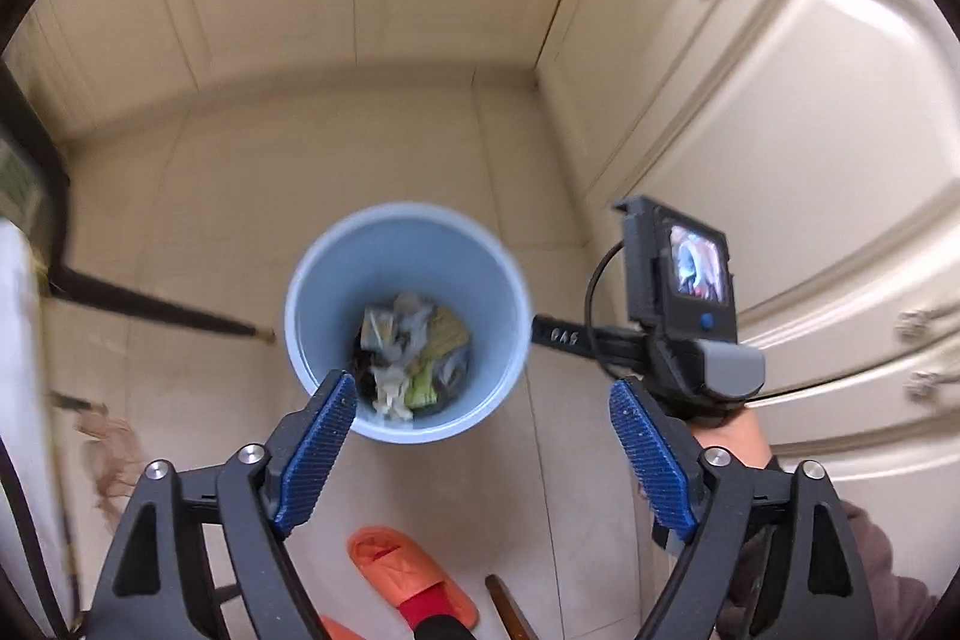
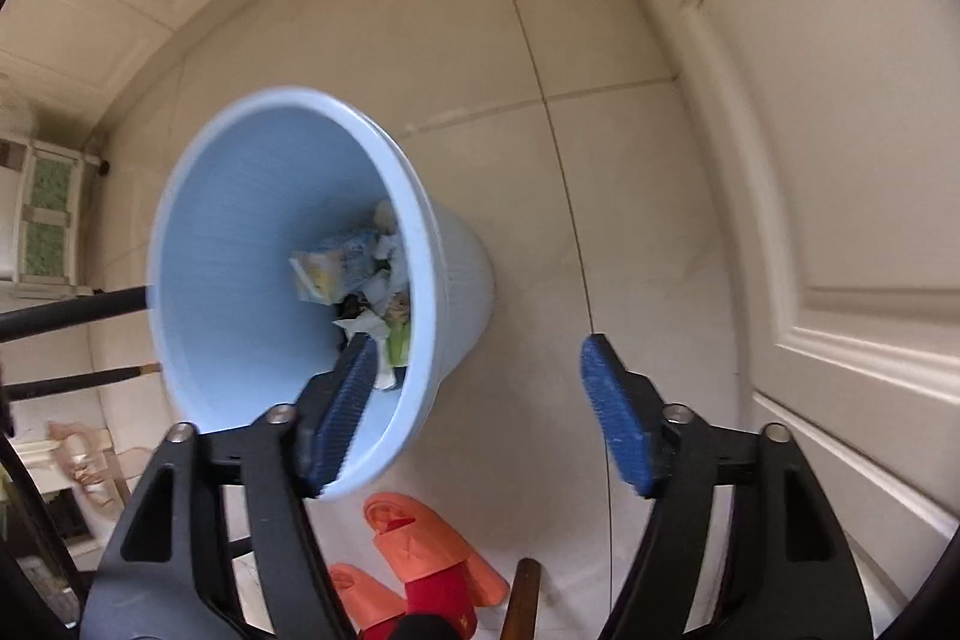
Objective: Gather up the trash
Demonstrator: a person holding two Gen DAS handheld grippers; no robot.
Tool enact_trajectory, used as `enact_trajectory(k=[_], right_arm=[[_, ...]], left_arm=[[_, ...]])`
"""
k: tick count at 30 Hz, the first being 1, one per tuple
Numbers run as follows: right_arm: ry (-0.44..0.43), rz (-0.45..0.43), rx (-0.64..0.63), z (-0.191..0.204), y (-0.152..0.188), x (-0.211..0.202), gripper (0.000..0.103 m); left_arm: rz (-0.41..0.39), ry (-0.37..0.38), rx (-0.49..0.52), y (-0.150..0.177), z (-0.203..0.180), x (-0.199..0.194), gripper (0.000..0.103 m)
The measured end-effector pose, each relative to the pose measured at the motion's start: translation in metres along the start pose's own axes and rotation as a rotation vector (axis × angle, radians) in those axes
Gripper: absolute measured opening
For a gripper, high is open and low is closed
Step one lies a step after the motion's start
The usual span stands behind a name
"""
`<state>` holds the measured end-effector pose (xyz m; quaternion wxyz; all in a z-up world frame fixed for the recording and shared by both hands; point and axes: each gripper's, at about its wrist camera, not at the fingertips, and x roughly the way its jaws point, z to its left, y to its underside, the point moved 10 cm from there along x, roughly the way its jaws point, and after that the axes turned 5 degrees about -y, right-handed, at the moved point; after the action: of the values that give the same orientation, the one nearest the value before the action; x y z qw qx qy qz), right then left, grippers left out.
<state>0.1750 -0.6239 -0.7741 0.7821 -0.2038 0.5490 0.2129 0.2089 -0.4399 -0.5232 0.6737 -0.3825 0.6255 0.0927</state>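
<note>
A light blue trash bin stands on the tiled floor; it also shows in the right wrist view. Crumpled paper, wrappers and other trash lie in its bottom, also seen from the right wrist. My left gripper is open and empty, high above the bin's near rim. My right gripper is open and empty, above the floor just right of the bin. The right gripper's body with its small screen shows to the bin's right in the left wrist view.
Cream cabinet doors rise on the right and at the back. Orange slippers on the person's feet are below the bin, also in the right wrist view. Dark furniture legs stand left of the bin.
</note>
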Motion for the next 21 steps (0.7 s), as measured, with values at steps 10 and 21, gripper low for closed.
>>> enact_trajectory(k=[10,21], right_arm=[[-0.047,-0.386,-0.169,0.097,0.012,-0.256,0.096],[-0.229,-0.761,-0.605,0.307,0.133,-0.501,0.103]], left_arm=[[-0.407,-0.073,0.046,0.027,-0.036,-0.232,0.101],[-0.723,-0.349,-0.102,0.140,0.009,-0.458,0.102]])
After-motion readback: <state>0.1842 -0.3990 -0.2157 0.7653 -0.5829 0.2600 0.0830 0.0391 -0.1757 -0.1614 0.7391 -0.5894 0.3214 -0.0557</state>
